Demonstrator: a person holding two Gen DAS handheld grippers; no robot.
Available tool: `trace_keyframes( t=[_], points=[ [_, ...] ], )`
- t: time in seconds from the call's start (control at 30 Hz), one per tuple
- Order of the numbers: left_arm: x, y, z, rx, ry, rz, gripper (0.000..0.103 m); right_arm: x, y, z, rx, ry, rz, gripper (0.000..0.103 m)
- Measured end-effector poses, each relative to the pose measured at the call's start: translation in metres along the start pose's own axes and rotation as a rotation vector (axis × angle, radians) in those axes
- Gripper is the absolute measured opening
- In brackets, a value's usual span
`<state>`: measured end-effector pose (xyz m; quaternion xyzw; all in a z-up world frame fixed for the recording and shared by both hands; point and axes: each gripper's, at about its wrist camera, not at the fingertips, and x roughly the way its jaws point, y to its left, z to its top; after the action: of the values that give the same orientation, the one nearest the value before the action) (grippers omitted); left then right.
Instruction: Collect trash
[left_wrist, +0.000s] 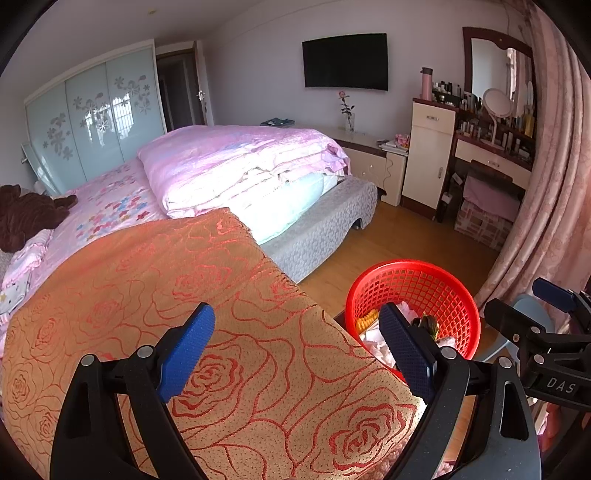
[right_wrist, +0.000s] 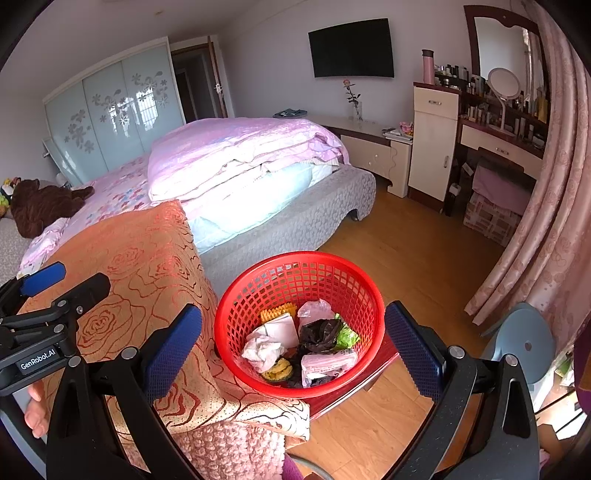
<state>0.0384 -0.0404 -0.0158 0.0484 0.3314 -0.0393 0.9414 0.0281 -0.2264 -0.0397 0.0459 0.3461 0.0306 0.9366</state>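
Both our grippers, left gripper and right gripper, are wide open and holding nothing. The red basket on the table corner already has wrappers and tissues in it, so collecting looks mostly done. The gold rose cloth looks clear. Readable writing: "GenRobot.AI", "DAS".

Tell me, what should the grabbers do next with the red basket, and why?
Probably bring the right gripper down onto the red basket rim to lift it. The trash already lies inside, both grippers are open and empty, and no loose trash shows on the orange cloth.
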Motion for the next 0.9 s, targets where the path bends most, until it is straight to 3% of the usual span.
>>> trace_keyframes(
  t=[0.9],
  points=[
    [-0.0002, -0.0011, 0.0009, 0.001, 0.001, 0.000, 0.087, 0.0004, 0.0001, 0.0009, 0.000, 0.002, 0.002, 0.096]
  ],
)
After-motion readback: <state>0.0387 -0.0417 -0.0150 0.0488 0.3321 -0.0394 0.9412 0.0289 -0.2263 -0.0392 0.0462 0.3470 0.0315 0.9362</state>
